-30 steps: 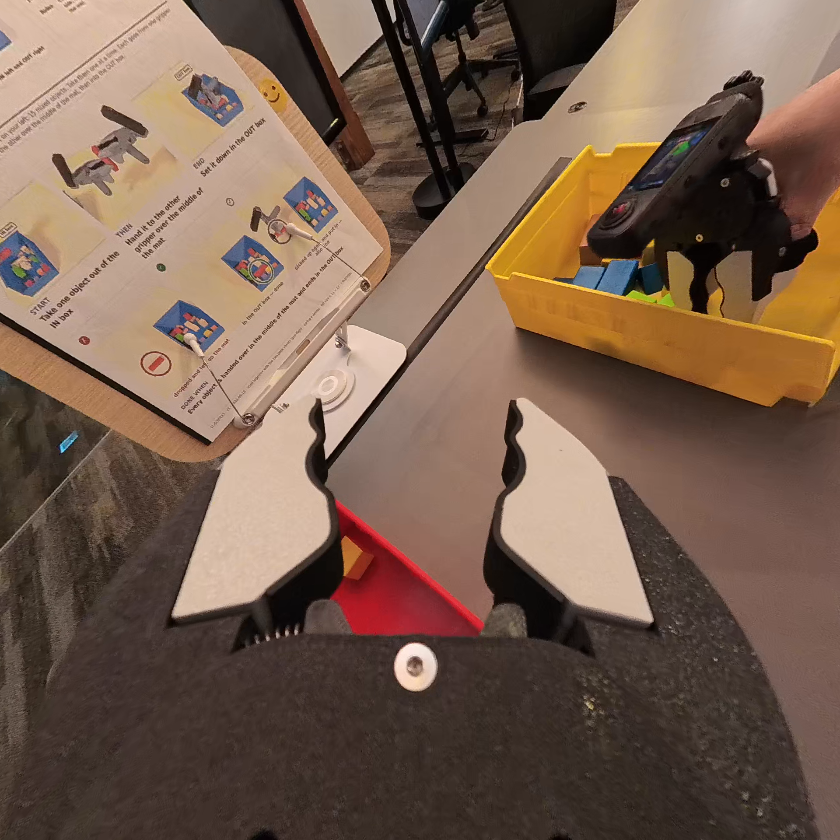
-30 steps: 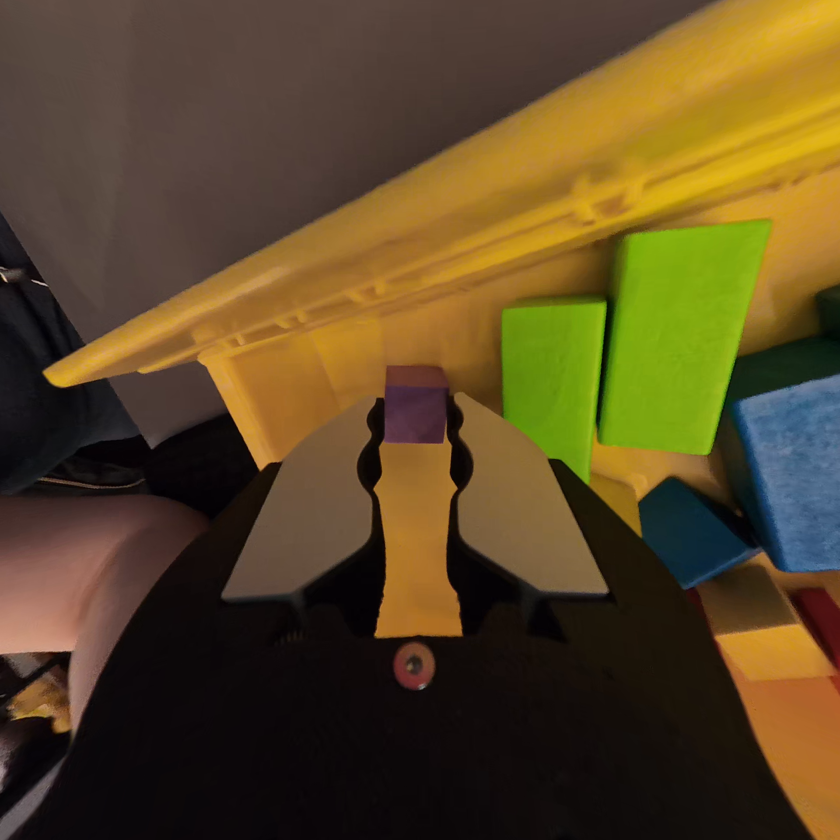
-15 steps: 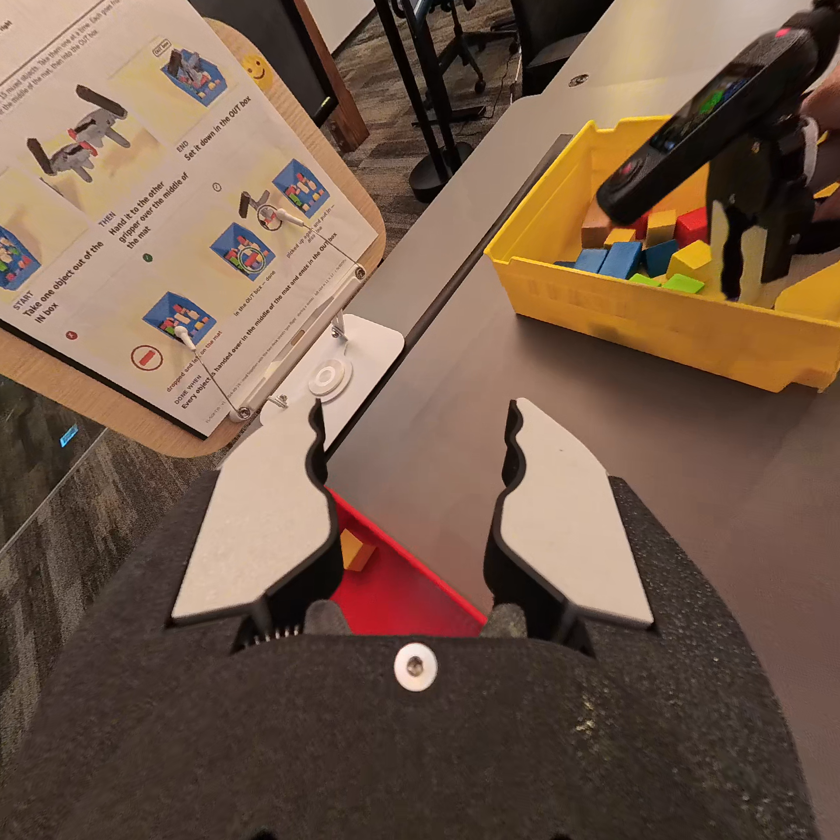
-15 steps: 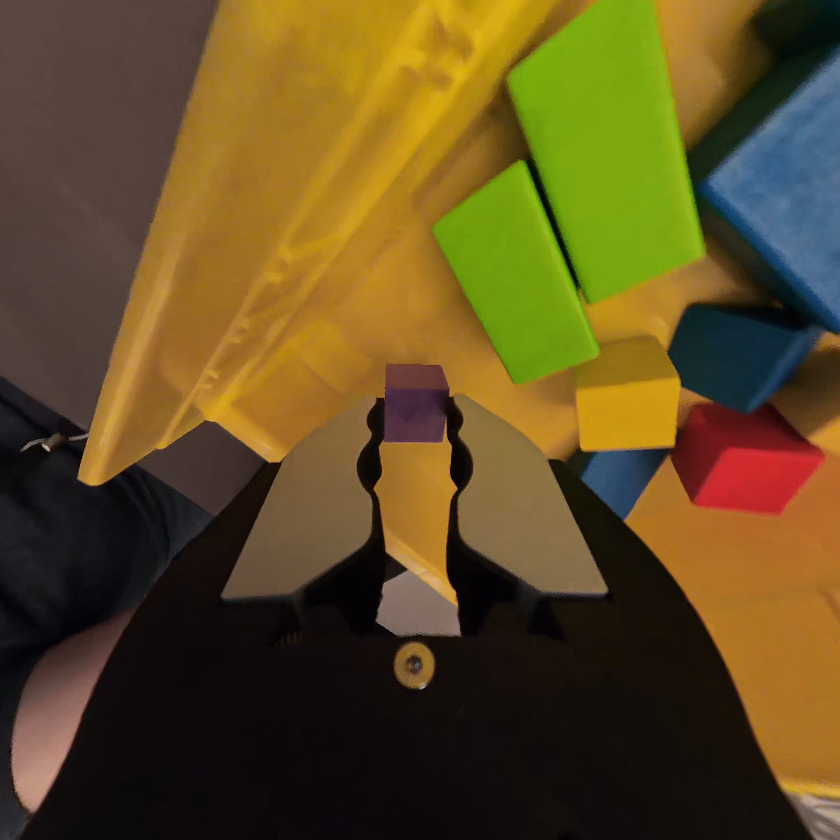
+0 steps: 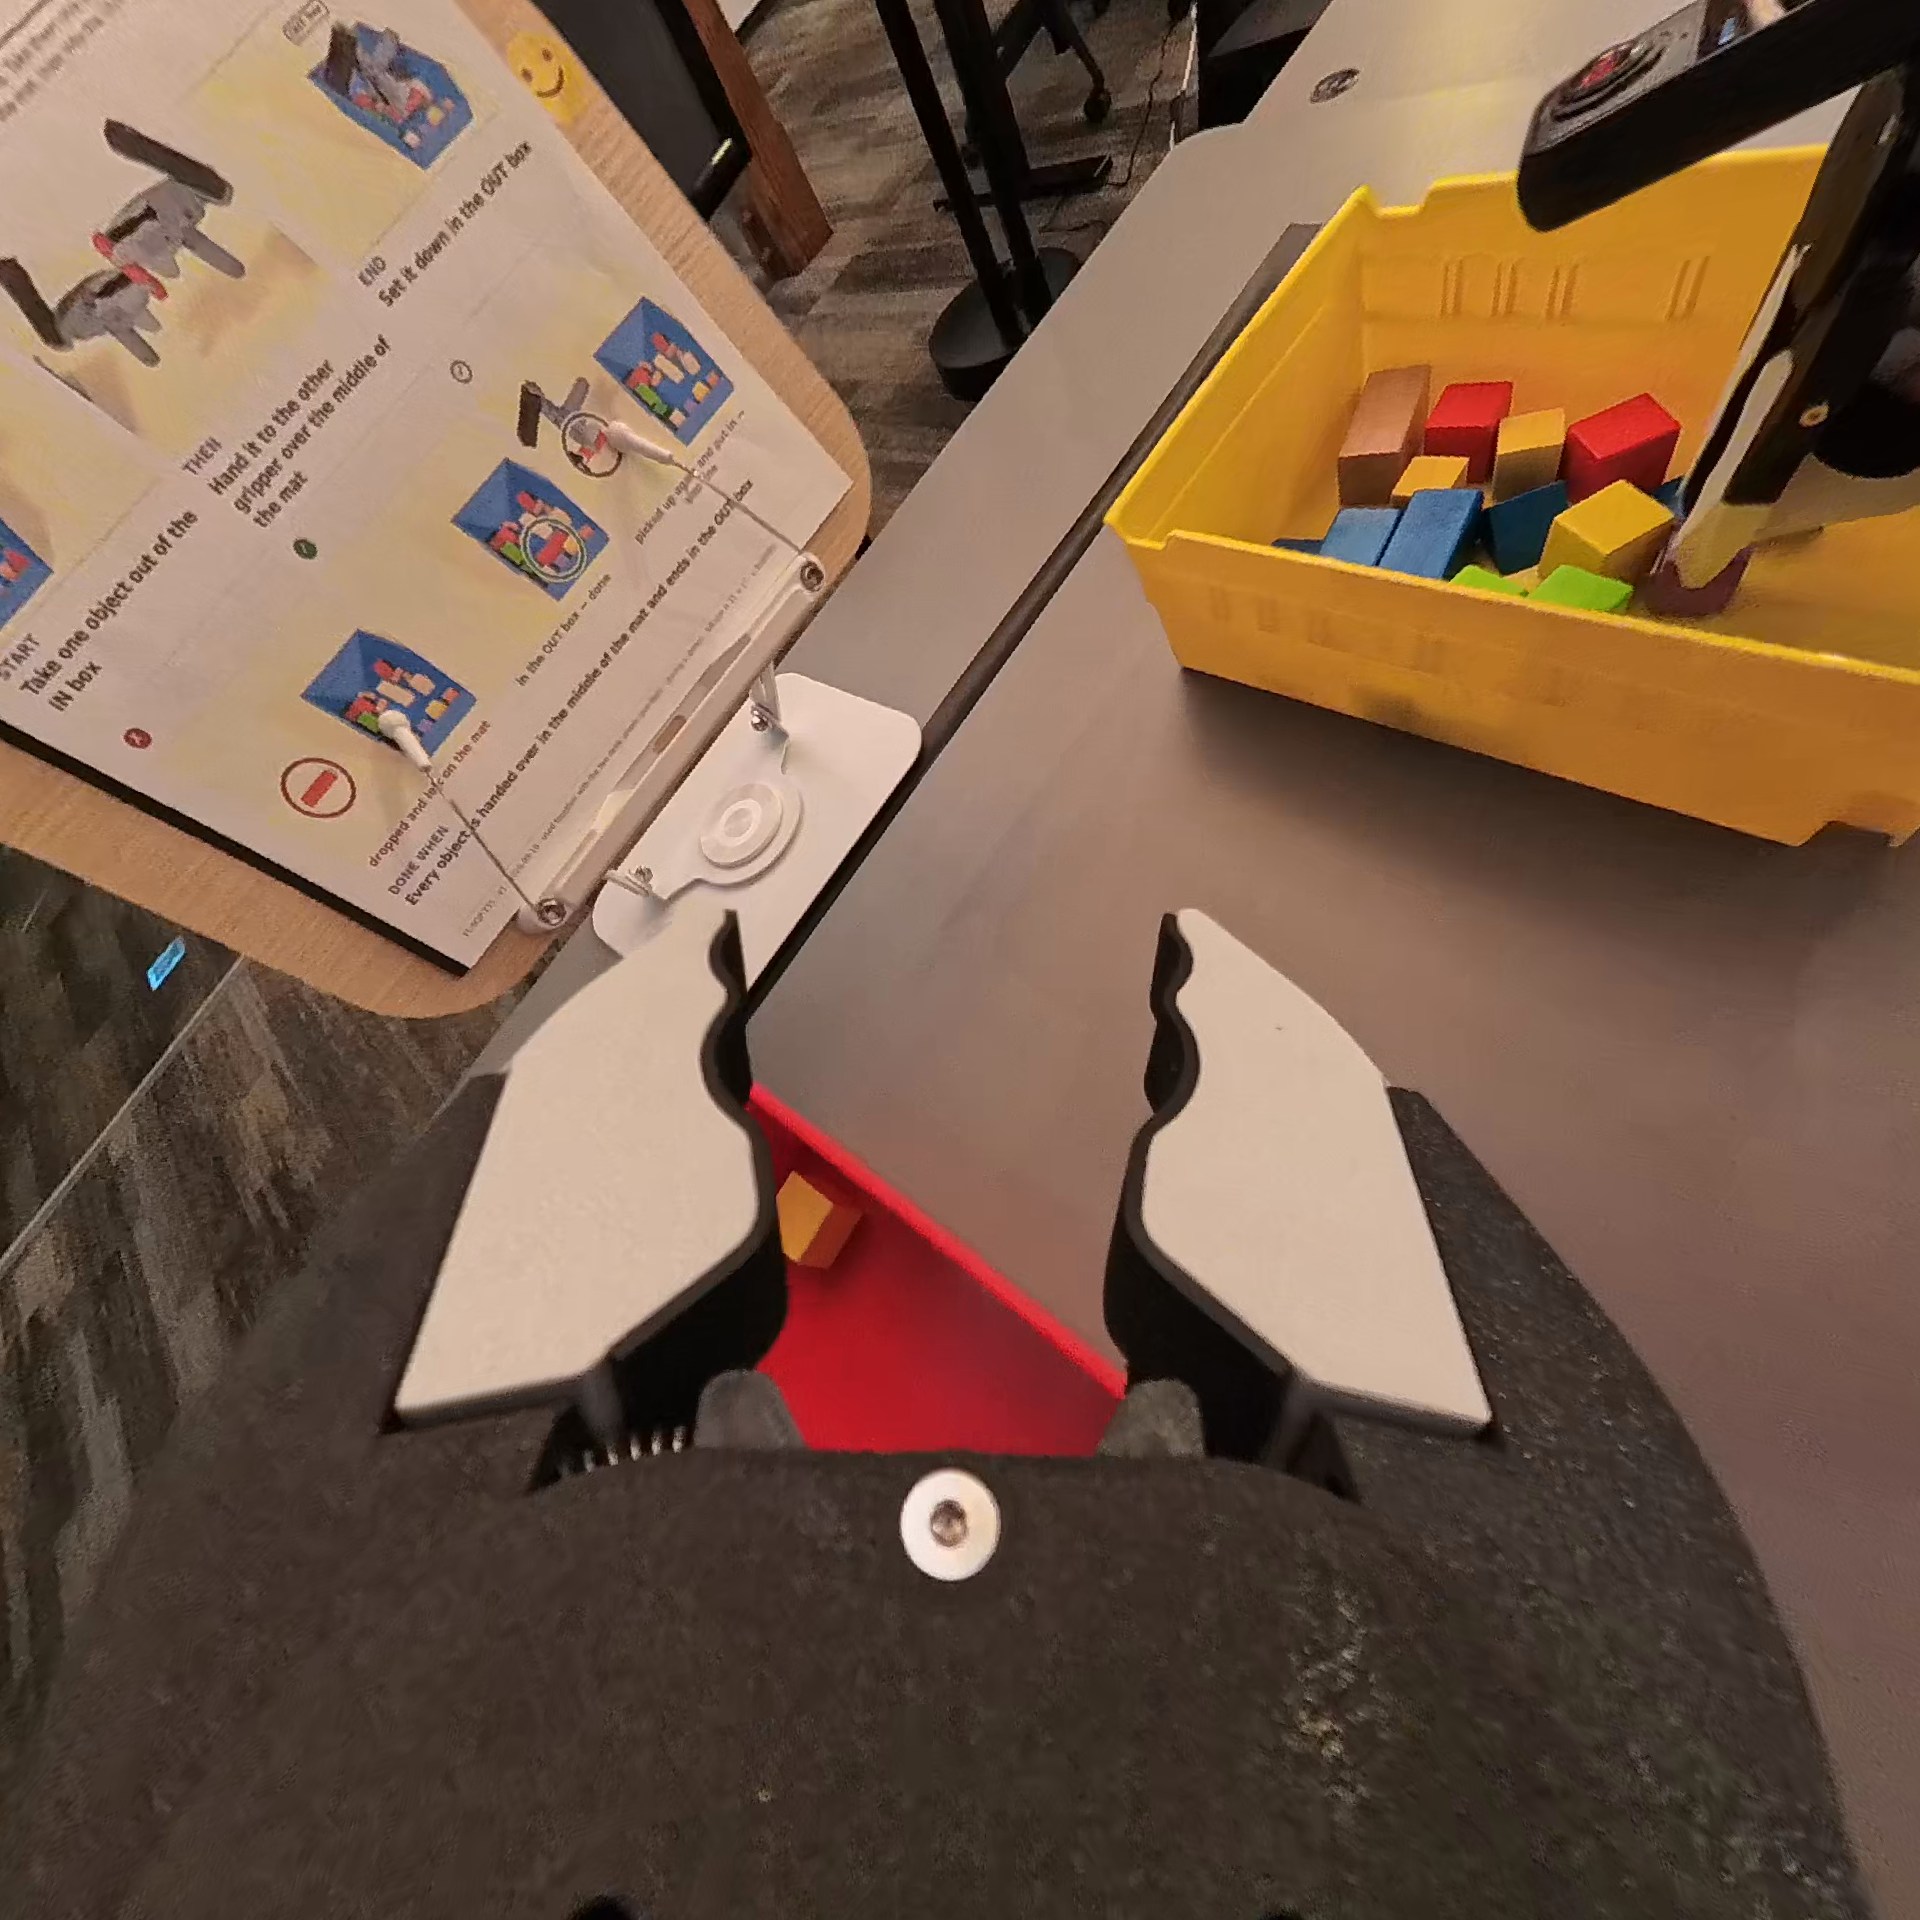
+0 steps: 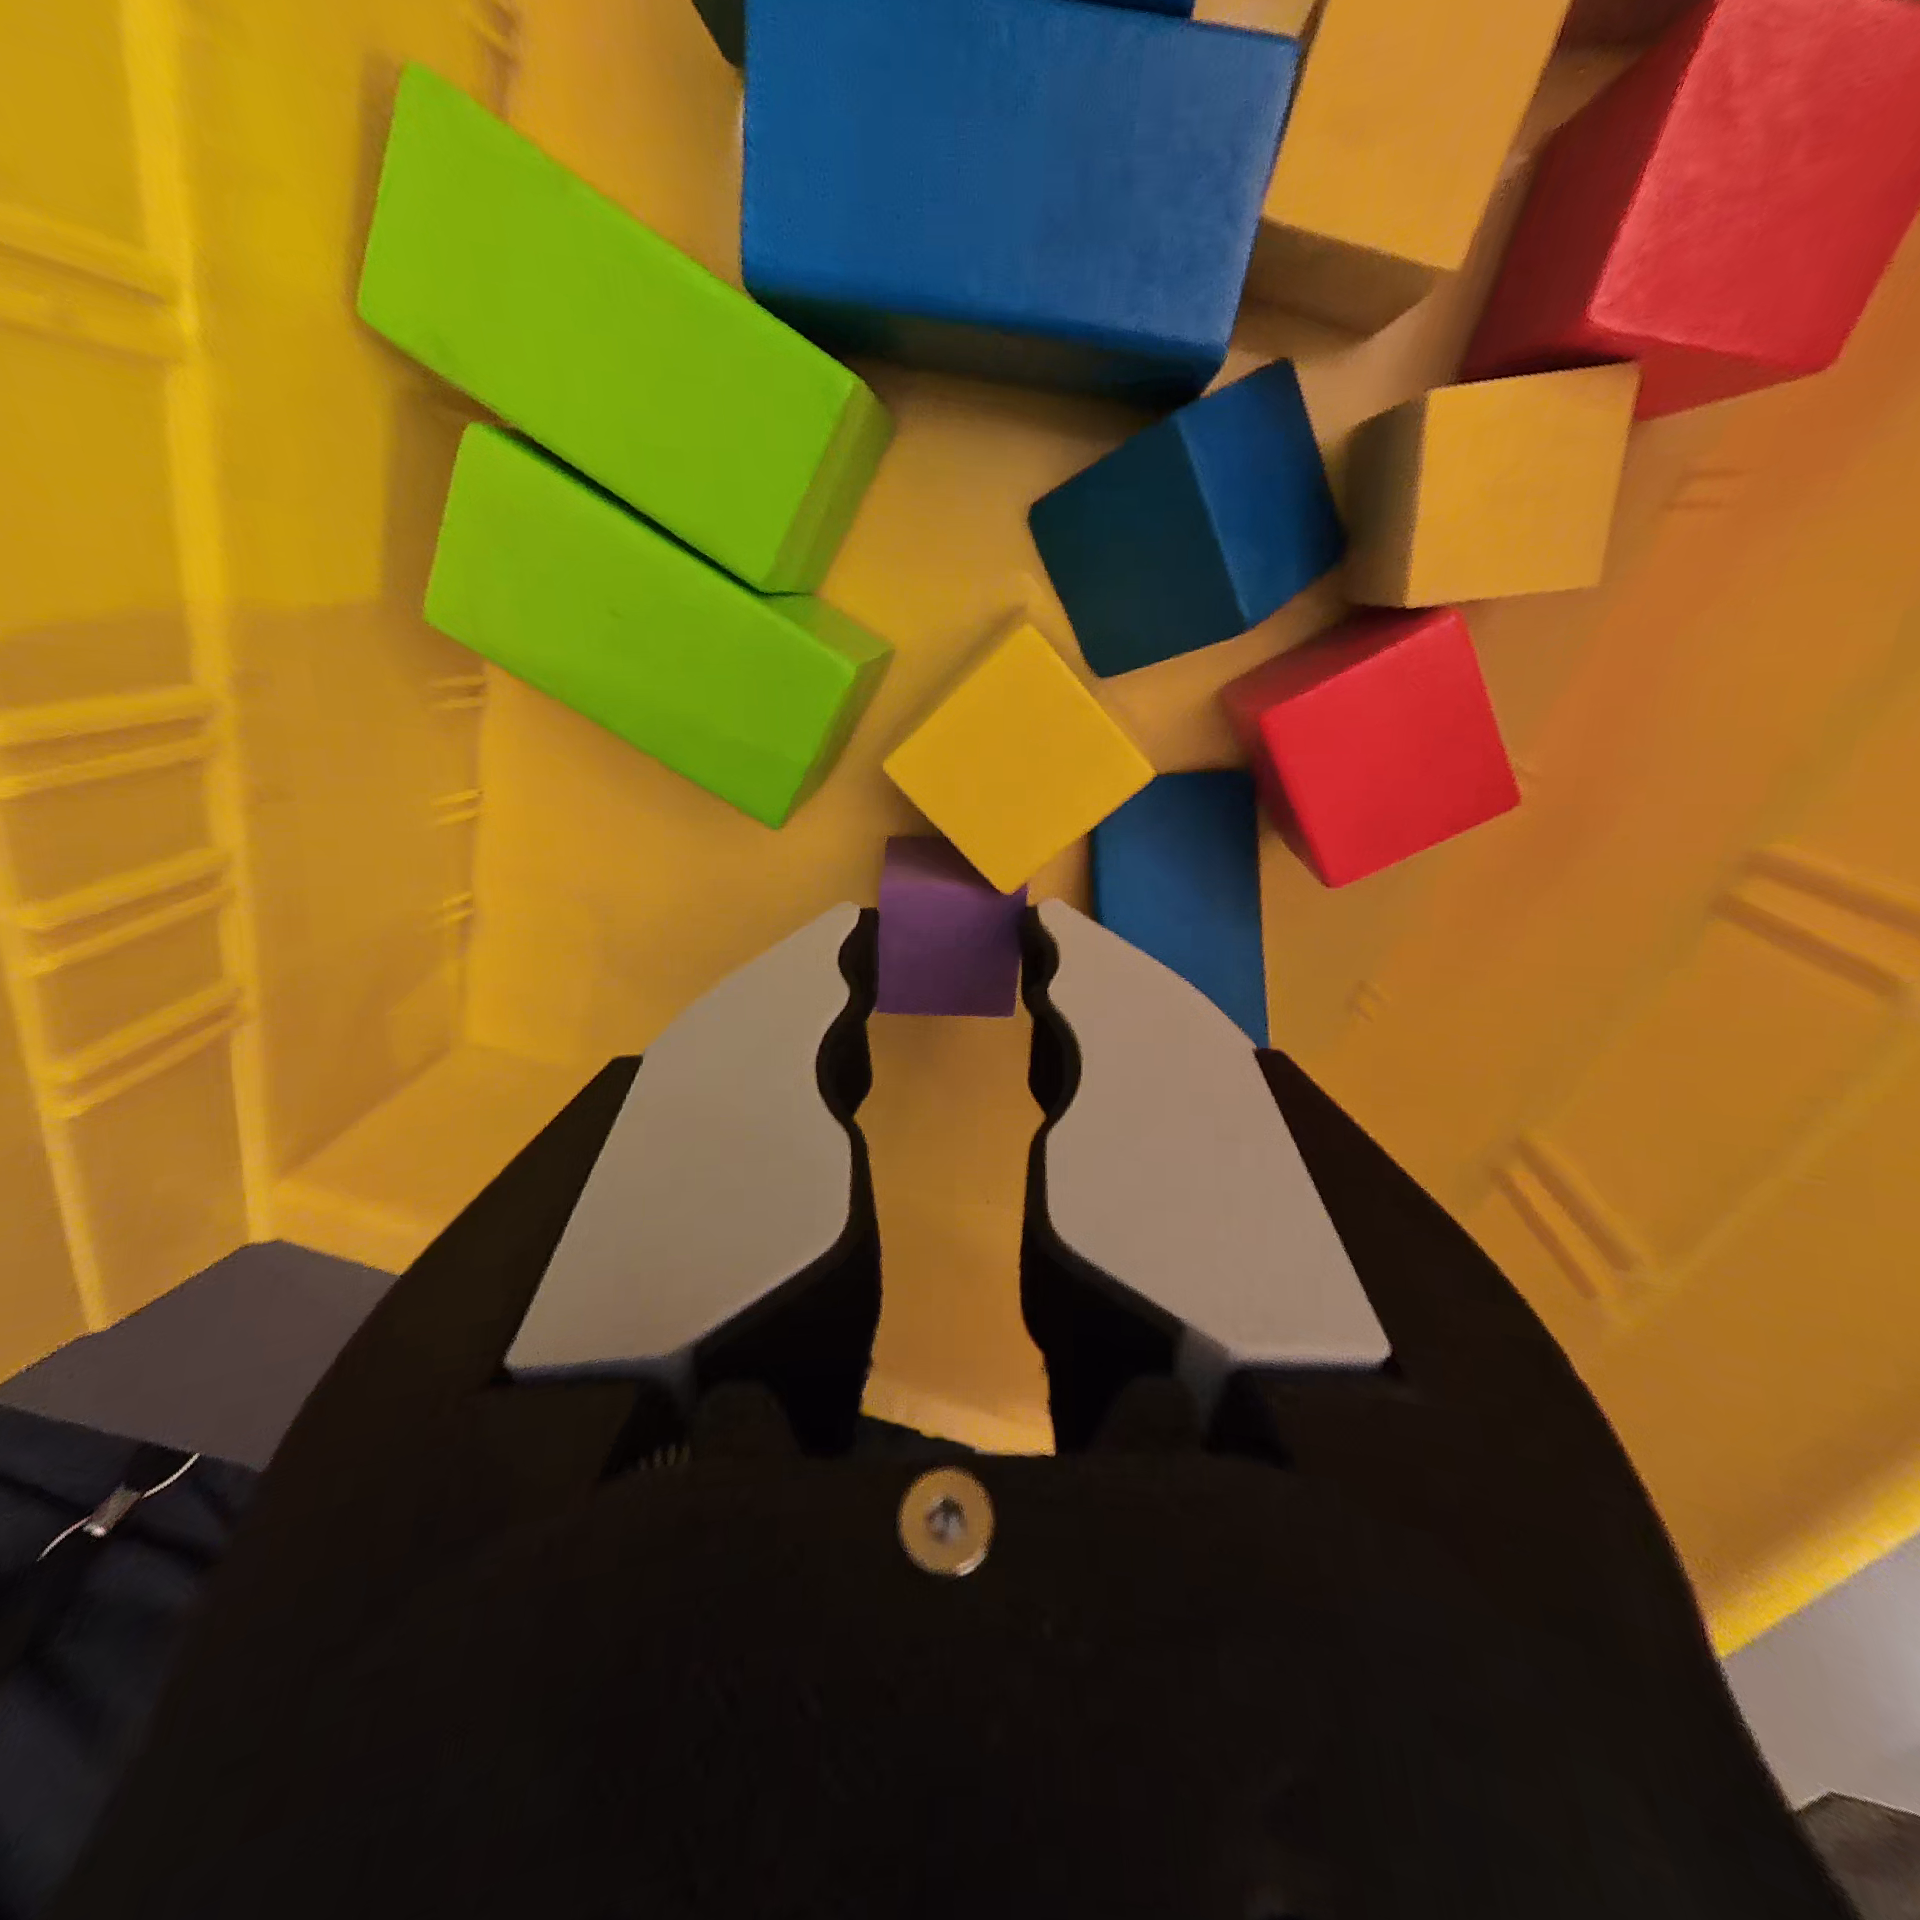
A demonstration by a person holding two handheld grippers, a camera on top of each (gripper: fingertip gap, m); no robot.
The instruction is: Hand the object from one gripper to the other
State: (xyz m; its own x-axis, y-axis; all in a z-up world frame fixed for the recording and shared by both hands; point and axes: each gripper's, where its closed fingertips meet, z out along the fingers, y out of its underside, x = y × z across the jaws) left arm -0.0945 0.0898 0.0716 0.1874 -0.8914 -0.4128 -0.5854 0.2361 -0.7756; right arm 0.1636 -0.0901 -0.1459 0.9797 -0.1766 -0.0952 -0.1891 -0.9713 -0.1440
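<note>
While the right gripper [image 6: 948,914] points down into the yellow plastic bin [image 5: 1455,675], its two pale grey, wavy-edged fingers [image 6: 727,1122] are drawn in narrowly and pinch a small purple wooden cube [image 6: 945,951] at their very tips, one finger flat against each side. That cube hangs just above the bin's ribbed floor, close beside a yellow cube [image 6: 1018,753] lying cornerwise among the loose painted blocks: two flat lime-green slabs [image 6: 623,447] side by side, a large blue block [image 6: 997,177], a darker blue cube [image 6: 1184,520], a red cube [image 6: 1382,738] and a tan one [image 6: 1496,488]. All have matte faces and crisp edges. From the left wrist view the same gripper [image 5: 1704,582] is seen edge-on at the near wall of the bin, the dark cube [image 5: 1688,594] showing at its tip. The left gripper [image 5: 945,966] hovers well apart over the smooth grey tabletop [image 5: 1351,1039], its fingers spread wide with nothing between them; its body is rough black foam-like material. Beneath it shows a corner of a red tray [image 5: 935,1351] with a small orange block [image 5: 816,1226] inside. A printed instruction sheet [image 5: 364,468] leans on a wooden board [image 5: 208,894] to the left.
</note>
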